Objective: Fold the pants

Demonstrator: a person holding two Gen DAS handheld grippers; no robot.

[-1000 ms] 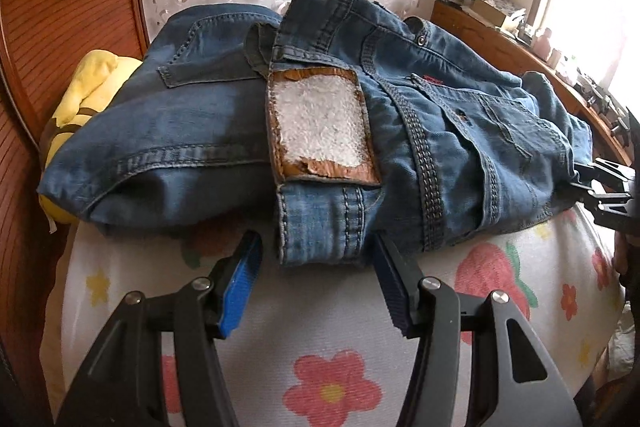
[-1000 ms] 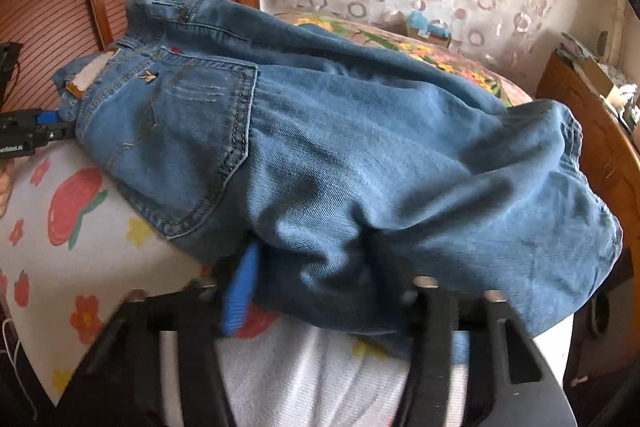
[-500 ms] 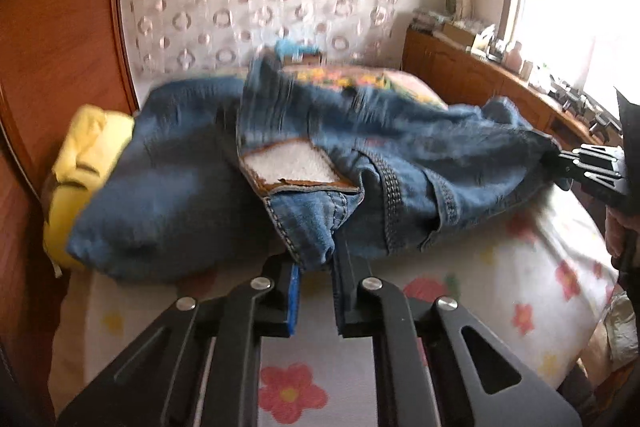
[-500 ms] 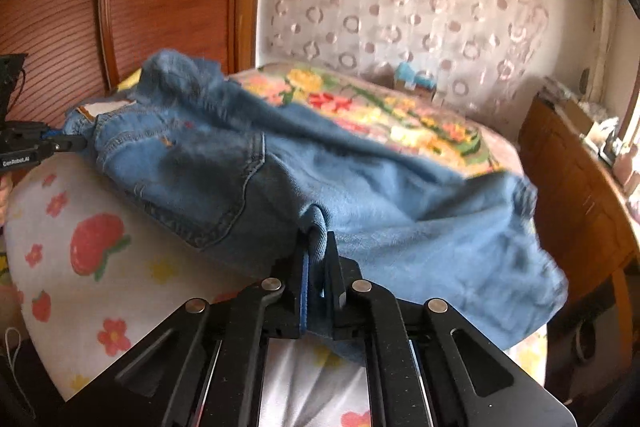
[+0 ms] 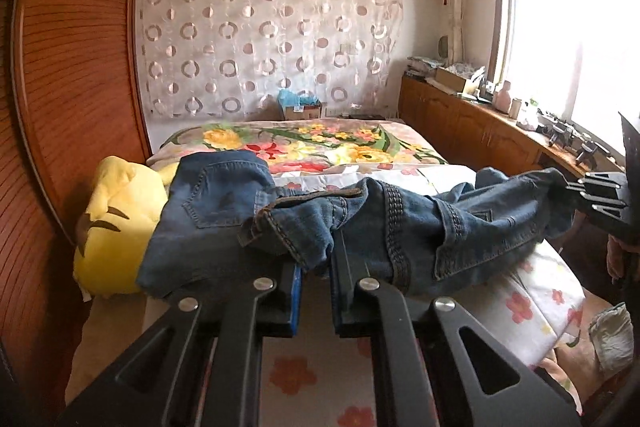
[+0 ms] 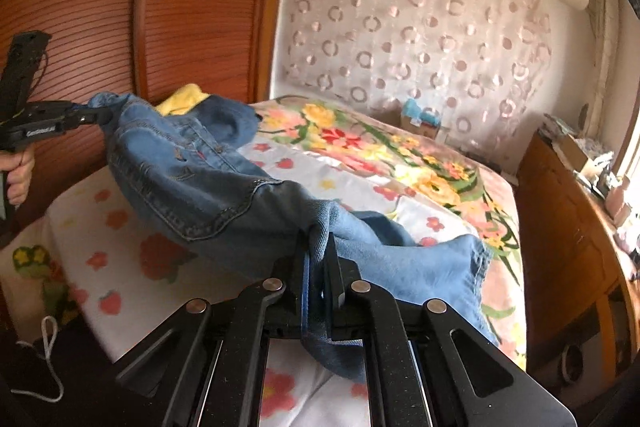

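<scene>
Both grippers have the blue jeans off the bed, stretched between them above the flowered sheet. Left gripper: fingers pinching the waistband end. Right gripper: fingers clamped tight on a bunched fold of denim. One leg drapes against the yellow plush toy by the wooden headboard.
</scene>
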